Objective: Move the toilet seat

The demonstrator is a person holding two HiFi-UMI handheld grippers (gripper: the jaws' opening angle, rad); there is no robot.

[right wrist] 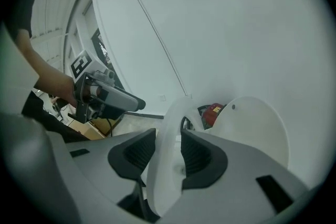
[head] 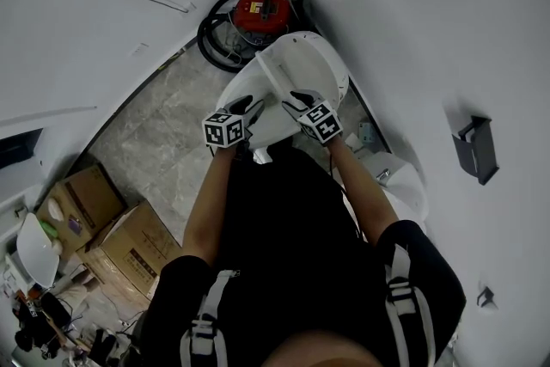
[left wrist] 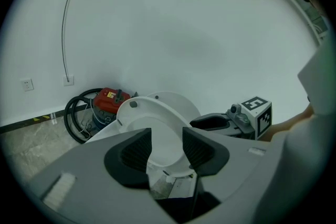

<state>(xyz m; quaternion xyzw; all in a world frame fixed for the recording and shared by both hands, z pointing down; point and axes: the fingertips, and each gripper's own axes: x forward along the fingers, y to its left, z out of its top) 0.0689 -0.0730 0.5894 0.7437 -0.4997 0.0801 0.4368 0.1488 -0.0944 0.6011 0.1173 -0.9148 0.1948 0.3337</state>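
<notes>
While right gripper (right wrist: 168,136) pinches the white plastic toilet seat (right wrist: 171,112) tilted halfway | left gripper (left wrist: 167,132) gaping, empty | swing unfinished, I'd guess

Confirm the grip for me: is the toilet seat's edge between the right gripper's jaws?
Yes, the edge of the toilet seat stands between the jaws of the right gripper.
</notes>
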